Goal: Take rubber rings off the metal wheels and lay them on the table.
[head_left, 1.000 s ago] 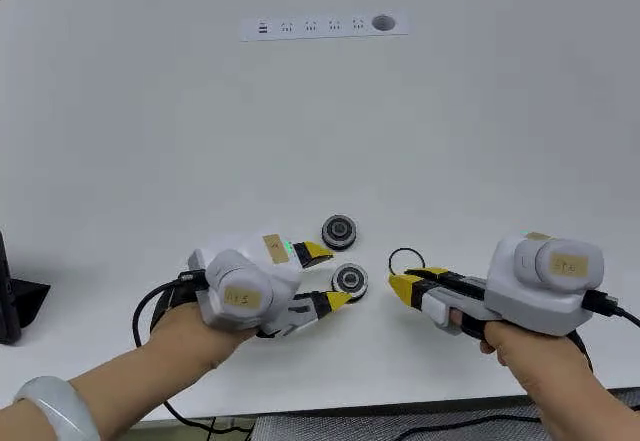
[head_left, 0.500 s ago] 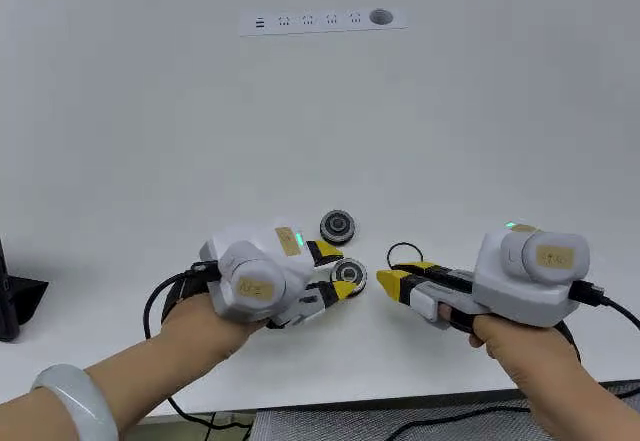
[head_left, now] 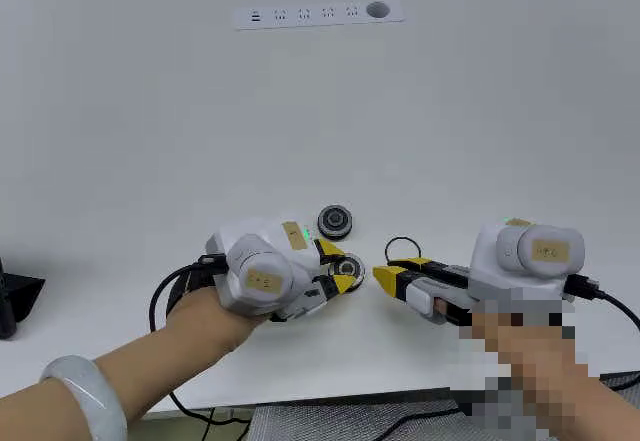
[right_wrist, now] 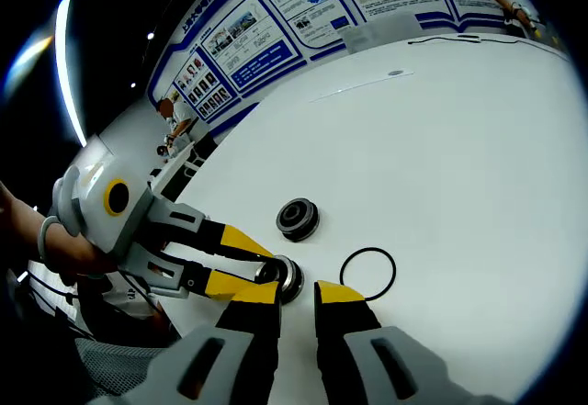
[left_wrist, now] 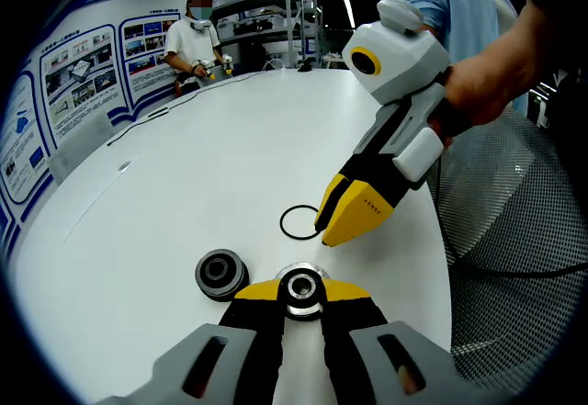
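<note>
Showing the left gripper [head_left: 338, 266] clamped on 1 metal wheel [right_wrist: 287, 277] near the front of the table [head_left: 300, 111], with the right gripper [head_left: 392, 276] alongside, its jaws narrow and empty; 1 rubber ring [head_left: 402, 251] already lies loose beside them, and the 2nd wheel [head_left: 335, 222] apparently still awaits stripping.

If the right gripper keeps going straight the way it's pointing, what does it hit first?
Most likely the metal wheel clamped in the left gripper, just ahead of the right gripper; the loose rubber ring lies off to one side.
</note>
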Demonstrator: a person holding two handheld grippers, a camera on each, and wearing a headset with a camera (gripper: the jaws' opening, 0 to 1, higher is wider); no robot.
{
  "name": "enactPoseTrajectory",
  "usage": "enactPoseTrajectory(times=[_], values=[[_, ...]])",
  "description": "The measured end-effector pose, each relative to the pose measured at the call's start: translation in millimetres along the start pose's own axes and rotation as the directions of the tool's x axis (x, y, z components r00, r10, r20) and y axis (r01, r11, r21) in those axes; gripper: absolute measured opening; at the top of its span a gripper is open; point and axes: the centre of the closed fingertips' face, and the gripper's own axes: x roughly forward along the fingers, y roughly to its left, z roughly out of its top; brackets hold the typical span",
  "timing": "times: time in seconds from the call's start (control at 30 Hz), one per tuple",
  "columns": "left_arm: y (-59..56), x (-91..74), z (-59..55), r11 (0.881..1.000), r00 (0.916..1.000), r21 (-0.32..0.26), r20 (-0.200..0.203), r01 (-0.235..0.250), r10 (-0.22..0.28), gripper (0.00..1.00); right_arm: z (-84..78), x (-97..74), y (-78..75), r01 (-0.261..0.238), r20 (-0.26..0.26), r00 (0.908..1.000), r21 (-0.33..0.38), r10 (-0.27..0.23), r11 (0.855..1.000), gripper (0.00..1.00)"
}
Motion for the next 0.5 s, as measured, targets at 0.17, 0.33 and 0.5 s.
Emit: enactPoseTrajectory(times=[0.17,0.33,0.5], values=[[-0.8,0.6,-0.4,1.000,1.0000,0.002,-0.005,0.005,-0.005,0.15,-0.8,1.6,1.6,-0.007,0.001,1.0000,0.014,0.007,1.000,0.16],[0.1,1.2,-1.2,1.000,0.9999,-0.001,-0.009,0.006,-0.006,0.14,-0.7,3.9,4.3,-0.023,0.008,0.9997,0.051,0.023,0.998,0.16],[0.2,1.2,-1.9,1.000,0.9999,-0.005,-0.012,0.006,-0.006,0.14,-0.4,6.2,4.0,-0.036,0.017,0.9993,0.095,0.034,0.995,0.16]])
